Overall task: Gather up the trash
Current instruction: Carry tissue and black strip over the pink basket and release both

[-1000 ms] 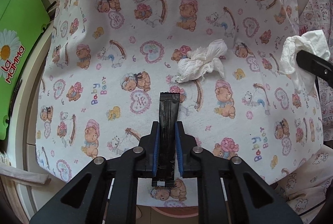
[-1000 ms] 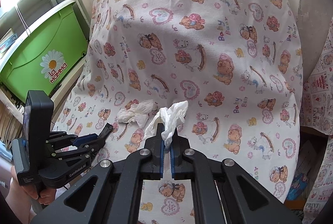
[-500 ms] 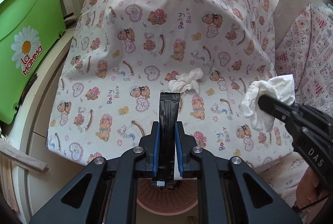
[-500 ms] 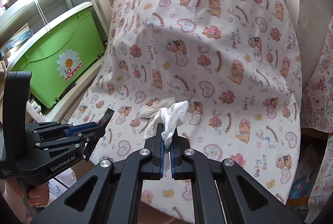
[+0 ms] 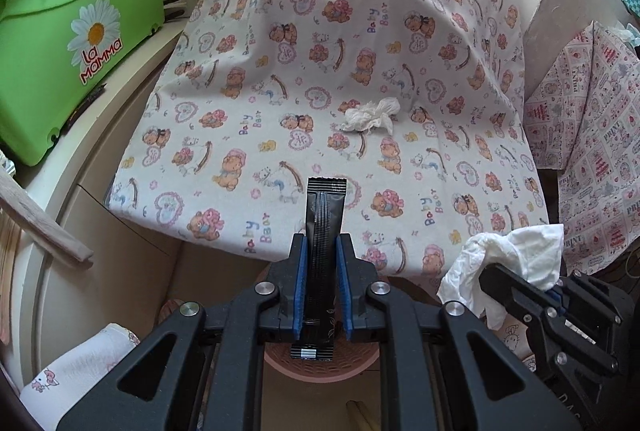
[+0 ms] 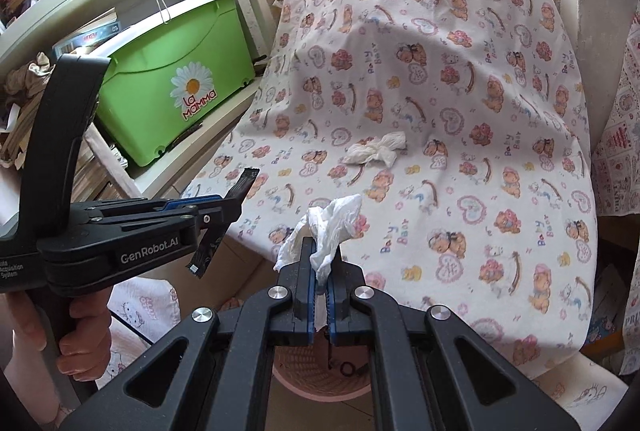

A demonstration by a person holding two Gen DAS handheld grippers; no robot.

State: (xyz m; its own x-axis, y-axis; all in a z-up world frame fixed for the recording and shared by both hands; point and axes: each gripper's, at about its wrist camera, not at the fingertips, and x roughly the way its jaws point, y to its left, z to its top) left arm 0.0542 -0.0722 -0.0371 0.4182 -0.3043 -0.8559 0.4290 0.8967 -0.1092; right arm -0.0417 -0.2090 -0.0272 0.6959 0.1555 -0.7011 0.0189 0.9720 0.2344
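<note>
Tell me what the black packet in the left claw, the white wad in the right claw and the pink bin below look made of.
Black sachet: probably laminated foil or plastic film; flat, crimped ends, faint sheen. White wad: tissue paper; thin, soft crumples, matte. Pink basket: apparently moulded plastic with an openwork wall.

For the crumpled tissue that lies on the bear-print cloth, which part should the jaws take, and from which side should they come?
Probably from above, jaws closing across the bunched middle of the crumpled tissue. It lies flat and loose on the bear-print cloth, with thin twisted ends on either side, so the thick centre offers the most to pinch. Both grippers are full now: black sachet left, white tissue right.
</note>
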